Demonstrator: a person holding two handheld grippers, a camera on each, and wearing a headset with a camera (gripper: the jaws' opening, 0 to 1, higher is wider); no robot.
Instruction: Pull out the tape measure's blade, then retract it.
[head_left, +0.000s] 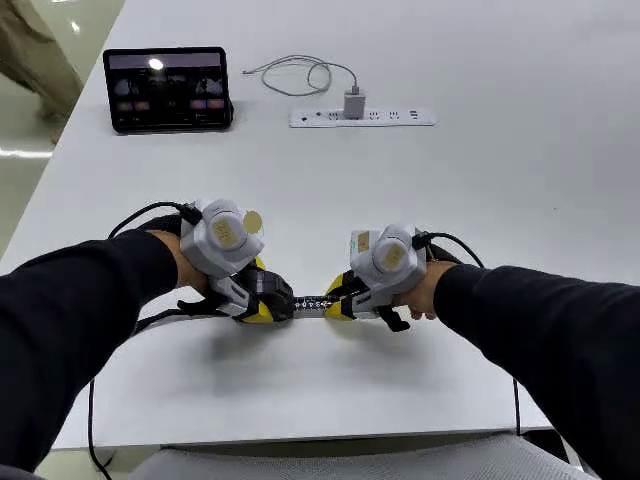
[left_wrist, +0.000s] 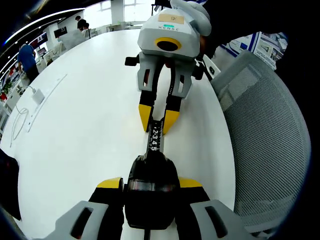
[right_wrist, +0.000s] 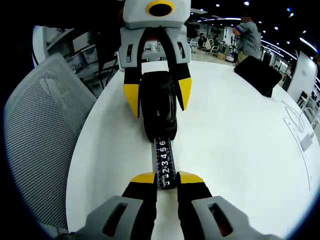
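Head view: on a white table (head_left: 480, 200) the two grippers face each other near the front edge. The left gripper (head_left: 262, 292) is clamped around the black case (head_left: 274, 297) of the tape measure. The right gripper (head_left: 338, 299) pinches the end of the blade (head_left: 310, 301), and a short stretch of blade lies between them on the tabletop. Far back lie a dark tablet (head_left: 167, 88) with a lit screen and a white power strip (head_left: 400, 117) with a charger (head_left: 354, 103) and a looped cable (head_left: 300, 75). No writing on them can be read.

Left gripper view: its yellow-tipped jaws press the case on both sides. The blade runs forward from the case, printed 2 3 4 5, to the right gripper's closed tips. That gripper's grey body carries a tan sticker and a short printed word, both too small to read. A grey mesh chair (left_wrist: 265, 125) stands beside the table edge.

Right gripper view: its jaws are shut on the blade's end just before the 2. The numbers 2 3 4 5 6 lead up to the case, which sits on the table between the left gripper's jaws.
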